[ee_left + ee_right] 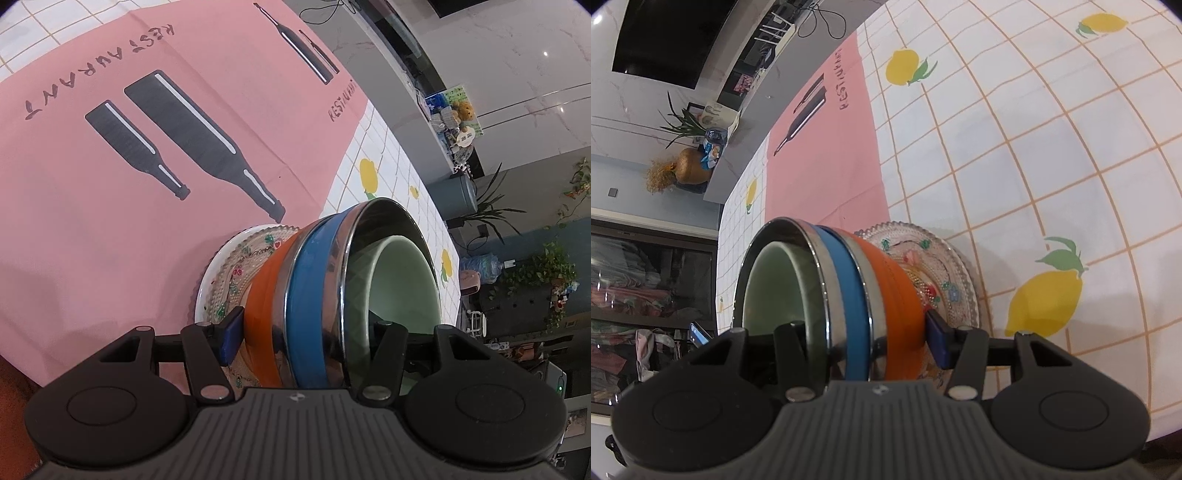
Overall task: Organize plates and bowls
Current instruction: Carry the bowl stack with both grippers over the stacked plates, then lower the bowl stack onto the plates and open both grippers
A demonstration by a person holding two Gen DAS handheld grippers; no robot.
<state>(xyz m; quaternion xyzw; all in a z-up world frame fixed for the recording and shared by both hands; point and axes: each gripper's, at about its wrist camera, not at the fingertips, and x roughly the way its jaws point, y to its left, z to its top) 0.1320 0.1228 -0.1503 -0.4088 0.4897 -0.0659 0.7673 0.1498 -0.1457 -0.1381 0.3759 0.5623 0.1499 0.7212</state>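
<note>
While both grippers straddle the stack from opposite sides, the risk sits in the grip itself. Left gripper: one blue pad outside against the orange bowl, the other finger inside the nest, so it clamps the bowl walls. Right gripper does the same from the far side, pad on the orange bowl, other finger within the rim. Both look closed on the stack.

Stack location: on the glass plate, which straddles the edge of the pink placemat on the lemon tablecloth.

What could go wrong, as I judge it:
- steel is slick; nested bowls could slide against each other if lifted unevenly
- uneven pull from the two sides could tip the stack
- plates below are not gripped; any drag could shift them

Materials and shapes:
- orange bowl, smooth, matte
- blue bowl with polished steel rim, mirror-bright
- pale green bowl innermost, glossy
- glass plate beaded, scalloped edge, painted flowers
- white plate beneath, seen in left view
</note>
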